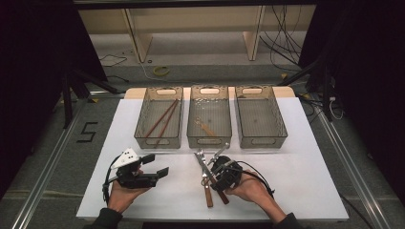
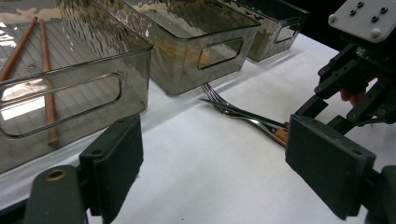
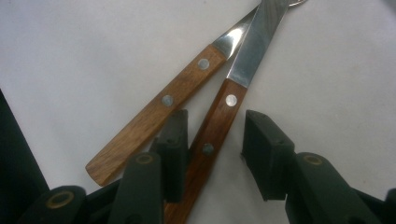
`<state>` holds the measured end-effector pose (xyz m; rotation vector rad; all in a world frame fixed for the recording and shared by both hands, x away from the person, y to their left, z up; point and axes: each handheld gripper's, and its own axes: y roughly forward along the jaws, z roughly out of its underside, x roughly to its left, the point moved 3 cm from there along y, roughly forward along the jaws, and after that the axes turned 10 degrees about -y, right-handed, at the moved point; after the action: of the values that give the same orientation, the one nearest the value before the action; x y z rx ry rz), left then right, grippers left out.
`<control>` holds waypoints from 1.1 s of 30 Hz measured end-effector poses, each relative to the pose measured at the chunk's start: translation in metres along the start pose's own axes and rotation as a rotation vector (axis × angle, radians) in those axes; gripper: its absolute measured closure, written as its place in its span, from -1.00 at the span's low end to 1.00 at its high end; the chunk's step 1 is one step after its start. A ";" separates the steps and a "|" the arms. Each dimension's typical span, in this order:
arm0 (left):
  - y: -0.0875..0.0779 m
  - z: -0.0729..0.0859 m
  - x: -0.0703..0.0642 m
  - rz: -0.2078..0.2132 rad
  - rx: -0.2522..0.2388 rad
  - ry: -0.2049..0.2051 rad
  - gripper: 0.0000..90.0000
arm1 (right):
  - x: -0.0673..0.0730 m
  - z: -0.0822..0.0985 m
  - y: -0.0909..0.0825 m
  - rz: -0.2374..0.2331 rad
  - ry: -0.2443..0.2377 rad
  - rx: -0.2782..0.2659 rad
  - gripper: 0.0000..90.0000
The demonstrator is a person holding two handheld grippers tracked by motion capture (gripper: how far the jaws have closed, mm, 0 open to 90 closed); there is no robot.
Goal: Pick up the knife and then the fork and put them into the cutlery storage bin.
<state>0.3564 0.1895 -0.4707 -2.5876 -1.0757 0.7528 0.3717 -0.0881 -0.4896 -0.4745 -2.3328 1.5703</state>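
Straddling one of two wooden-handled utensils (image 3: 212, 135), right gripper (image 3: 212, 154) fingers gape; left gripper (image 2: 210, 163) too; three bins (image 1: 209, 138).

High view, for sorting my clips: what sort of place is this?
Probably a lab recording station: a white-topped table with three clear bins, black curtains at the sides, and loose cables on the floor.

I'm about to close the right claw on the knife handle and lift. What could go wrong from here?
1. The right claw is open astride the knife handle, but its left finger sits against the second wooden handle. Closing may nudge or pinch both.
2. The two pieces cross near their metal parts, so lifting one could drag the other across the table.
3. The grip sits low on the handle, so the blade may tip down once raised.
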 end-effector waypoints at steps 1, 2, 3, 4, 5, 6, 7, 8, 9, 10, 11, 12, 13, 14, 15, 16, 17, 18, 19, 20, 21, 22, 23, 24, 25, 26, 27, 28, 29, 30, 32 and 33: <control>0.000 0.000 0.000 0.000 0.000 0.000 -0.58 | 0.000 0.000 0.001 -0.001 -0.003 0.004 0.38; 0.000 0.000 0.000 0.000 0.000 0.001 -0.58 | 0.001 0.000 0.002 0.005 -0.008 0.005 0.39; 0.000 0.000 0.000 0.000 0.000 0.000 -0.58 | 0.002 -0.001 0.002 0.008 -0.012 0.006 0.41; 0.000 0.000 0.000 0.000 0.001 0.000 -0.58 | 0.002 -0.001 0.002 0.010 -0.014 0.008 0.42; 0.000 0.000 0.000 0.000 0.002 0.001 -0.58 | 0.002 -0.001 0.002 0.010 -0.013 0.008 0.43; 0.000 0.000 0.000 0.000 0.002 0.002 -0.58 | 0.001 -0.001 0.002 0.008 -0.012 0.007 0.44; 0.000 0.000 0.000 0.000 0.004 0.004 -0.58 | 0.001 -0.001 0.002 0.007 -0.011 0.007 0.45; 0.000 0.000 0.000 0.001 0.004 0.005 -0.58 | 0.001 -0.001 0.002 0.010 -0.012 0.007 0.48; 0.001 0.000 0.000 0.002 0.005 0.005 -0.58 | 0.001 -0.001 0.002 0.016 -0.014 0.008 0.56; 0.001 0.000 0.000 0.002 0.004 0.004 -0.58 | 0.000 -0.001 0.002 0.025 -0.012 0.007 0.58; 0.001 0.000 0.000 0.003 0.004 0.005 -0.58 | -0.001 -0.001 0.002 0.022 -0.009 0.005 0.59; 0.001 0.000 -0.001 0.004 0.004 0.006 -0.58 | -0.001 0.000 0.002 0.020 -0.006 0.006 0.60; 0.001 0.000 -0.001 0.004 0.005 0.006 -0.58 | -0.002 0.000 0.002 0.017 -0.003 0.003 0.61; 0.001 0.000 -0.001 0.004 0.005 0.004 -0.58 | -0.002 0.000 0.002 0.018 -0.001 0.002 0.62; 0.001 0.000 -0.001 0.004 0.005 0.004 -0.58 | -0.002 0.000 0.002 0.020 -0.002 0.002 0.63; 0.001 0.000 -0.001 0.004 0.006 0.006 -0.58 | -0.002 0.000 0.002 0.021 0.000 0.002 0.64; 0.001 0.000 -0.001 0.004 0.006 0.006 -0.58 | -0.003 0.000 0.002 0.022 0.001 0.003 0.65; 0.001 0.000 -0.001 0.004 0.006 0.005 -0.58 | -0.003 0.000 0.002 0.023 -0.001 0.004 0.67; 0.001 0.000 -0.001 0.004 0.007 0.007 -0.58 | -0.003 0.000 0.002 0.029 -0.001 0.004 0.68; 0.001 0.000 -0.001 0.004 0.005 0.006 -0.58 | -0.004 0.000 0.002 0.033 -0.003 0.003 0.70; 0.001 0.000 -0.001 0.004 0.006 0.007 -0.58 | -0.004 0.000 0.002 0.034 -0.004 0.002 0.70; 0.001 0.000 -0.001 0.004 0.006 0.007 -0.58 | -0.004 0.000 0.002 0.040 -0.005 0.001 0.71; 0.001 0.000 -0.001 0.004 0.006 0.007 -0.58 | -0.004 0.000 0.002 0.043 -0.008 0.000 0.71; 0.001 0.000 -0.001 0.004 0.006 0.007 -0.58 | -0.004 0.000 0.002 0.044 -0.009 -0.002 0.71; 0.001 0.000 -0.001 0.005 0.007 0.008 -0.58 | -0.004 0.000 0.002 0.045 -0.011 -0.002 0.71; 0.001 0.000 -0.001 0.005 0.006 0.008 -0.58 | -0.004 0.000 0.002 0.043 -0.011 -0.004 0.71; 0.001 0.000 -0.001 0.005 0.006 0.009 -0.58 | -0.004 0.000 0.002 0.042 -0.012 -0.007 0.71; 0.001 0.000 -0.001 0.005 0.006 0.009 -0.58 | -0.005 0.000 0.002 0.041 -0.013 -0.009 0.72; 0.001 0.000 0.000 0.005 0.006 0.009 -0.58 | -0.005 0.000 0.002 0.040 -0.008 -0.013 0.72; 0.001 0.000 0.000 0.005 0.005 0.008 -0.58 | -0.005 0.001 0.001 0.040 -0.009 -0.017 0.72; 0.000 0.000 0.000 0.005 0.005 0.007 -0.58 | -0.007 0.001 0.001 0.037 -0.012 -0.023 0.72; 0.000 0.000 0.000 0.005 0.005 0.007 -0.58 | -0.007 0.001 0.000 0.036 -0.010 -0.030 0.72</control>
<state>0.3563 0.1891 -0.4710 -2.5874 -1.0645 0.7455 0.3777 -0.0920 -0.4906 -0.5201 -2.3714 1.5588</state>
